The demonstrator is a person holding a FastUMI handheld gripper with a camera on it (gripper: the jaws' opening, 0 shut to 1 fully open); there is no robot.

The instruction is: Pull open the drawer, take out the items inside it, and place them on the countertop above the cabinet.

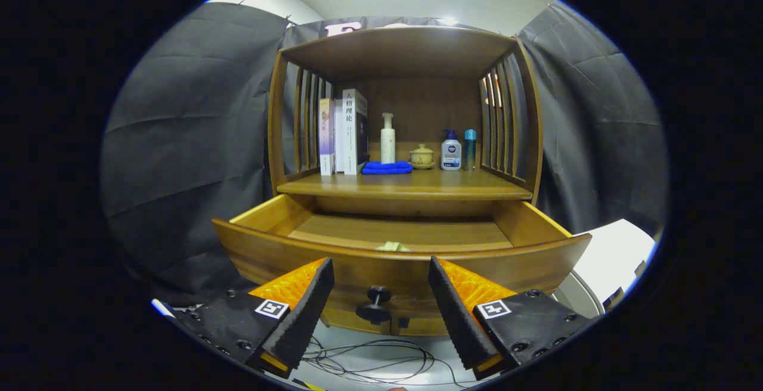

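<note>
A: Drawer (pixel 399 260) first: where does it stand?

B: Pulled well out of the wooden cabinet (pixel 405 63), under the open shelf. Its curved front panel faces the camera, and its dark round knob (pixel 377 303) sits low on that panel, midway between the two fingers.

A: And the gripper (pixel 380 286)?

B: Its jaws stand wide apart, holding nothing. Both fingers point toward the drawer front, one on each side of the knob, and neither touches it.

A: Anything inside the drawer?

B: One small pale item (pixel 392 247) peeks over the top edge of the front panel, just ahead of the fingers. Most of it is hidden, so I cannot tell what it is. The drawer floor behind it is bare wood.

A: What stands on the countertop (pixel 411 187) above?

B: At the left, three upright books (pixel 344 133) side by side. Just beside them lies a folded blue cloth (pixel 387 167), with a white pump bottle (pixel 388 138) standing behind it. Next comes a small lidded tea cup (pixel 422 156), then a white bottle with a blue cap (pixel 451 151), and a slim blue bottle (pixel 470 149) near the slatted right side.

A: Below the drawer?

B: Thin black cables (pixel 369 361) lie looped on the pale floor between the fingers.
</note>
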